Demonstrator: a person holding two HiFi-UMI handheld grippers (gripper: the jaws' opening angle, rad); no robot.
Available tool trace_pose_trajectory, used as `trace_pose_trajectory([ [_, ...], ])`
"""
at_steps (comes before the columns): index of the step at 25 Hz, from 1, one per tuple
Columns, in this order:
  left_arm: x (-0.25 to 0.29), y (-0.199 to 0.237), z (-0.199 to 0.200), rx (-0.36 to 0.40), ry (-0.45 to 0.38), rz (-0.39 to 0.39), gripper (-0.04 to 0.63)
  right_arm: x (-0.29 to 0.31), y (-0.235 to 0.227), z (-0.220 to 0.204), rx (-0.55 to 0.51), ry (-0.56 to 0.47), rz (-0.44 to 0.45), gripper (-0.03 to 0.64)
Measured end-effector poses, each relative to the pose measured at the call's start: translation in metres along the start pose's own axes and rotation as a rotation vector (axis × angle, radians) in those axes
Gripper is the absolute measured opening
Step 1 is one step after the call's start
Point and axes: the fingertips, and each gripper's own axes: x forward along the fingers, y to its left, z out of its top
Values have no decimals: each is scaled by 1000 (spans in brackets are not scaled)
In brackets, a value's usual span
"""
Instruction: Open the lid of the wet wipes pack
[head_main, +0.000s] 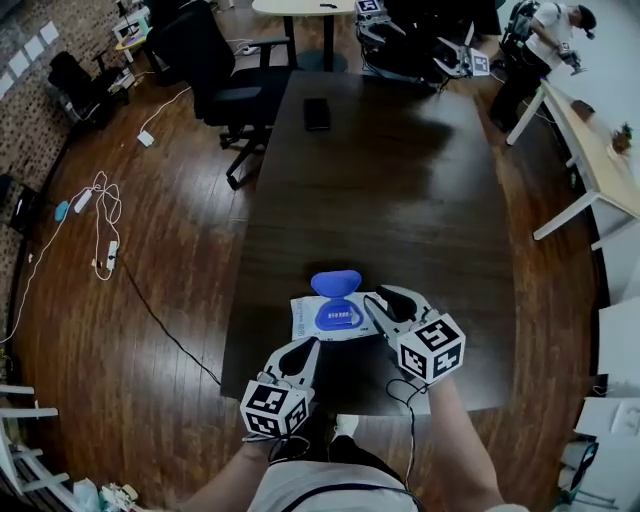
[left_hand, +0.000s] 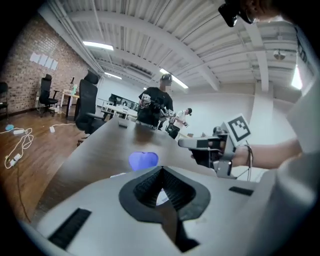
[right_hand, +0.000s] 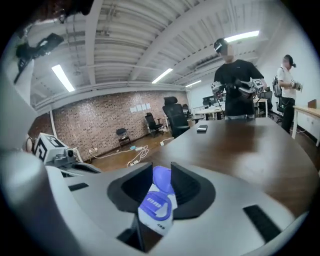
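Observation:
The white wet wipes pack (head_main: 312, 318) lies flat near the front edge of the dark table (head_main: 400, 180). Its blue lid (head_main: 336, 283) is flipped open toward the far side. My right gripper (head_main: 385, 300) hovers at the pack's right end, jaws apart; in the right gripper view the pack (right_hand: 157, 210) and its raised lid (right_hand: 161, 180) show through the gap of that gripper (right_hand: 161, 172), with no pad pressing on them. My left gripper (head_main: 306, 347) hangs just in front of the pack, shut and empty. The left gripper view shows the lid (left_hand: 143, 160) beyond that gripper (left_hand: 161, 175).
A black phone (head_main: 316, 113) lies at the table's far end. A black office chair (head_main: 225, 95) stands at the far left corner. Cables and a power strip (head_main: 100, 215) trail on the wooden floor at left. People stand at the far end of the room (head_main: 545, 40).

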Motion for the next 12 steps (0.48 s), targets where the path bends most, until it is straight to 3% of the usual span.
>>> trace_pose_trajectory([
  [8,-60,-77,63,89,-177,-45,2,-134,71,29,16,-214,-51,101],
  [12,-89,-116,79,123,-238,-70,2,-188,97,34,22,-312,-77,9],
])
